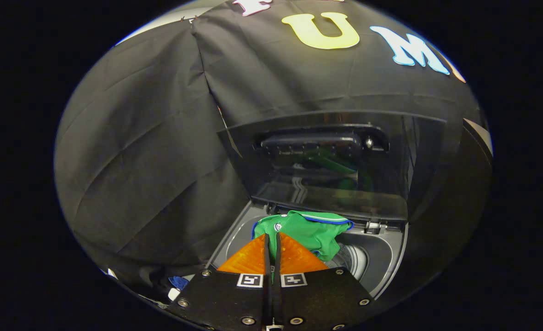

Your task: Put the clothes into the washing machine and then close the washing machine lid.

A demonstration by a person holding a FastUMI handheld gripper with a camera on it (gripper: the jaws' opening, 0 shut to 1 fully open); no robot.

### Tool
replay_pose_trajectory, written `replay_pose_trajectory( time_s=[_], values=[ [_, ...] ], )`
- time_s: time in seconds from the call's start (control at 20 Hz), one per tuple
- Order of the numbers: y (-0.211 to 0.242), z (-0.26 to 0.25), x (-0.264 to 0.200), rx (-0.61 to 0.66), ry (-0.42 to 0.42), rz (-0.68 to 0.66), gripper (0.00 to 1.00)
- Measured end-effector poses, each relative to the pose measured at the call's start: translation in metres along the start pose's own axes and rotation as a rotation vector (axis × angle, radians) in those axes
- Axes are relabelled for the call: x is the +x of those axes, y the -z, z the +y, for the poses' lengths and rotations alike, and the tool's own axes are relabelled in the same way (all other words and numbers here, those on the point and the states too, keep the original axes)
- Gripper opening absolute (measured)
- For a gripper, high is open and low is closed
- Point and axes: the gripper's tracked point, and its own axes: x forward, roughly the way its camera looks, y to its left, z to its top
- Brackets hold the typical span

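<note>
1. Here the tongs are pressed together, and a bit of the green shirt is pinched between their two fingers.
2. The green shirt has a blue and white trim along its edge. It hangs from the tongs, bunched up, right over the open hole of the washing machine.
3. The washing machine opens at the top. Its rim is grey, and the round drum can be seen down inside, just past the shirt.
4. The washing machine lid stands up, open, behind the shirt. It is dark and shiny like glass, and a little green shows in it like a mirror.
5. The lid has a dark handle part near its top.
6. A black cloth wall hangs behind and beside the machine. It has many folds and creases.
7. Low down beside the machine, near the tongs, there is something small and blue. It is too small to tell what it is.
</note>
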Motion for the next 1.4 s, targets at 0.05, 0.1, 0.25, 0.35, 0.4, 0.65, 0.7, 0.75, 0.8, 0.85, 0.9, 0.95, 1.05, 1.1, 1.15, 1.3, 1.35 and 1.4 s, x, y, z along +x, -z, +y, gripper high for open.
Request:
replay_pose_trajectory(
  time_s=[0.05,0.1,0.25,0.35,0.4,0.65,0.7,0.75,0.8,0.85,0.9,0.95,1.05,1.1,1.15,1.3,1.35,1.4],
  values=[
    [0.005,0.000,0.004,0.000,0.006,0.006,0.00],
    [0.009,-0.002,0.008,-0.005,0.016,0.012,0.00],
    [0.022,-0.003,0.017,-0.015,0.034,0.040,0.00],
    [0.030,-0.006,0.024,-0.025,0.051,0.065,0.01],
    [0.036,-0.008,0.028,-0.026,0.060,0.079,0.02],
    [0.083,-0.016,0.046,0.026,0.105,0.181,0.11],
    [0.086,-0.015,0.049,0.048,0.100,0.182,0.14],
    [0.088,-0.018,0.051,0.056,0.108,0.184,0.16],
    [0.093,-0.021,0.050,0.056,0.122,0.191,0.21],
    [0.099,-0.025,0.048,0.045,0.131,0.195,0.36],
    [0.098,-0.027,0.046,0.032,0.136,0.190,0.51],
    [0.097,-0.025,0.046,0.016,0.142,0.182,0.66],
    [0.095,-0.027,0.044,-0.020,0.166,0.166,0.96],
    [0.093,-0.026,0.043,-0.030,0.169,0.157,0.96],
    [0.089,-0.024,0.040,-0.037,0.168,0.143,0.96],
    [0.070,-0.019,0.035,-0.068,0.177,0.060,0.96],
    [0.060,-0.016,0.032,-0.076,0.176,0.028,0.96],
    [0.052,-0.013,0.028,-0.085,0.170,0.003,0.96]
  ],
)
